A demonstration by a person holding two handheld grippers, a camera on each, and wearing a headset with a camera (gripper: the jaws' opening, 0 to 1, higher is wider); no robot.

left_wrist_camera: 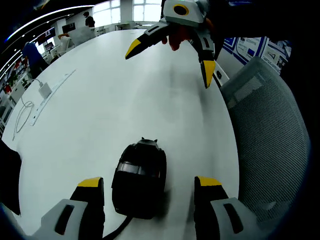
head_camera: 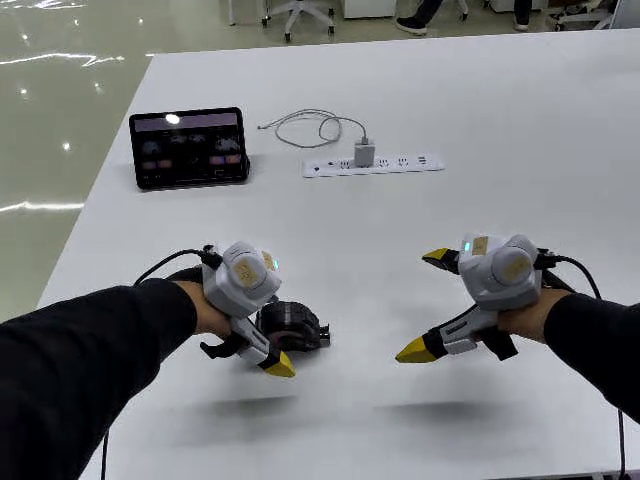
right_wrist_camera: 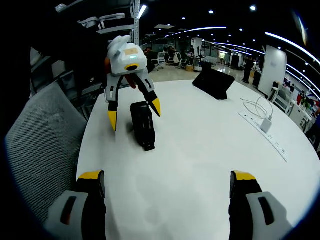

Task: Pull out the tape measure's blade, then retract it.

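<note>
A black tape measure [head_camera: 292, 325] lies on the white table [head_camera: 400, 220], with no blade showing out of its case. My left gripper [head_camera: 283, 342] stands open astride it. In the left gripper view the tape measure [left_wrist_camera: 140, 175] sits between the two yellow-tipped jaws with a gap on each side. My right gripper [head_camera: 424, 305] hovers open to the right, holding nothing. The right gripper view looks across at the left gripper [right_wrist_camera: 134, 113] over the tape measure [right_wrist_camera: 142, 125]. The right gripper [left_wrist_camera: 170, 58] also shows at the top of the left gripper view.
A dark tablet [head_camera: 190, 147] stands at the back left. A white power strip [head_camera: 372, 164] with a plugged charger and a coiled cable [head_camera: 310, 125] lies behind the grippers. A grey mesh chair [left_wrist_camera: 265, 115] stands at the table's near edge.
</note>
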